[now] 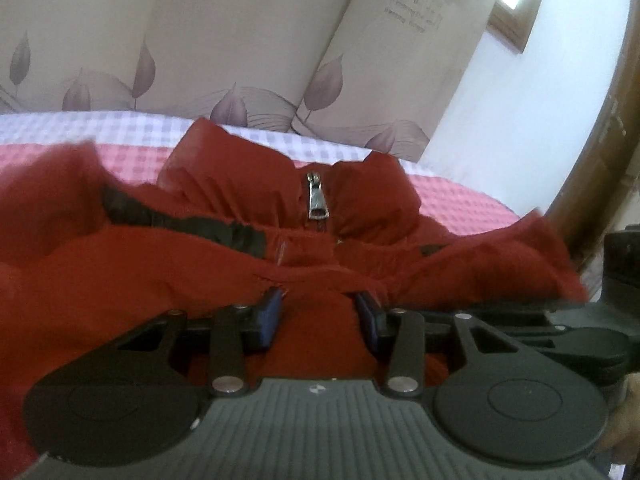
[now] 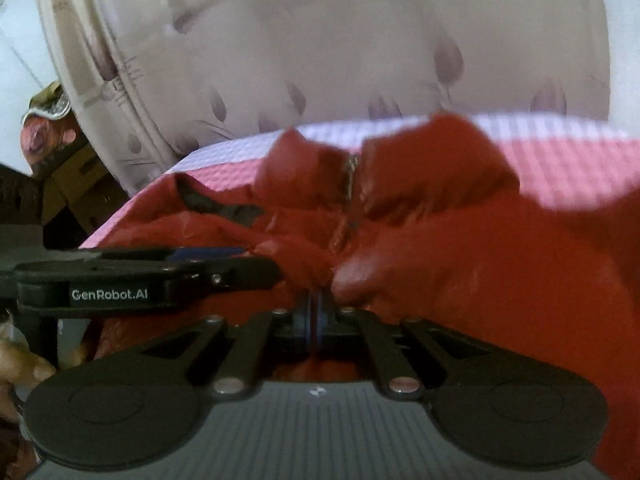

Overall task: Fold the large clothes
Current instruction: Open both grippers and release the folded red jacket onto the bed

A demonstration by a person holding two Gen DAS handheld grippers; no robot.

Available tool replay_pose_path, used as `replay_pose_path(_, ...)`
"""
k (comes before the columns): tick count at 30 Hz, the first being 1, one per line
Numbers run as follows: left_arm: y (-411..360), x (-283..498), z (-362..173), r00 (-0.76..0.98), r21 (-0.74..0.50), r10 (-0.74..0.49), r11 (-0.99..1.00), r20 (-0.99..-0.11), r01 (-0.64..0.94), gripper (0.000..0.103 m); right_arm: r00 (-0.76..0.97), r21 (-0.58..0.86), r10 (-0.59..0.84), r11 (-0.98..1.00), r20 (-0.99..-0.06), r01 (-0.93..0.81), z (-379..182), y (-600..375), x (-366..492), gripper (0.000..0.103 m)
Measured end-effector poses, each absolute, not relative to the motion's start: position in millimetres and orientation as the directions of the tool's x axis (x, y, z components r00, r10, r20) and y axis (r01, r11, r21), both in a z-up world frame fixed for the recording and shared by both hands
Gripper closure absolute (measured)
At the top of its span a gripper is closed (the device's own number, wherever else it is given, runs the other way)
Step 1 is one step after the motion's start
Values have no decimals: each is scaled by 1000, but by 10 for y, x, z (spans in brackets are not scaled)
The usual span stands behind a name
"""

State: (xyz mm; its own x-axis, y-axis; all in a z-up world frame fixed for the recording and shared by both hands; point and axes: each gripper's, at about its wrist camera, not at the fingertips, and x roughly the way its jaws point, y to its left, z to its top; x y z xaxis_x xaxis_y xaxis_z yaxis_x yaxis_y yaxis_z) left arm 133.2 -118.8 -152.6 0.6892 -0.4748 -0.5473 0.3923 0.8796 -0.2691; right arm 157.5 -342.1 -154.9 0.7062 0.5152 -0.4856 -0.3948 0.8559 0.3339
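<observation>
The left gripper (image 2: 160, 276) had "GenRobot.AI" printed on its side, and the wallpaper (image 1: 224, 32) read "the wind is passing through"; the rest was too blurry.

A red puffy jacket (image 1: 224, 264) is lying rumpled across the lower half of the frame, its collar standing at centre, silver zipper pull (image 1: 318, 196) hanging there, black trim showing at left.

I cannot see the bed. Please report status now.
Left tool open around red jacket fabric. Right tool shut on jacket hem. Nothing in the way.
</observation>
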Motion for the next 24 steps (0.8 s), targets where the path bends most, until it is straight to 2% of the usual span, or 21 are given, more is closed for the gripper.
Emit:
replay_pose_path(7,-1104,1307,-1678,713,-302,-489,872,-502,386,58,708,398,529,841,-469,-365,-1726,-3427,1639,103)
replay_pose_path(10,-1153,1252,-1587,725,-251,-481,876,-492,411,58,698,428,540,831,-471,-355,-1725,-3455,1679,103)
replay_pose_path(13,-1043,1223,-1361,722,-322,-511,858,-467,400,54,696,492,567,801,-440,-342,-1563,-3627,1572,99)
replay_pose_path(15,-870,1206,-1127,754,-379,-526,840,-394,388,39,753,457,538,816,-380,-353,-1354,-3780,1371,98)
replay_pose_path(16,-805,1204,-1035,780,-367,-506,850,-369,378,28,774,438,519,828,-362,-350,-1253,-3866,1292,98)
replay_pose_path(17,-728,1237,-953,815,-332,-455,879,-360,343,26,793,422,504,836,-343,-349,-1148,-3988,1217,98)
replay_pose_path(19,-586,1382,-949,833,-303,-381,913,-401,273,28,826,366,447,873,-342,-321,-1040,-4178,1161,98)
replay_pose_path(21,-377,1572,-1088,814,-344,-335,922,-474,179,40,852,278,341,929,-396,-243,-1067,-4343,1212,98)
replay_pose_path(23,-241,1676,-1241,796,-357,-315,924,-517,133,55,843,274,305,941,-443,-196,-1206,-4481,1318,98)
replay_pose_path(24,-205,1694,-1294,794,-356,-308,926,-525,124,57,837,277,296,944,-460,-182,-1278,-4528,1367,98)
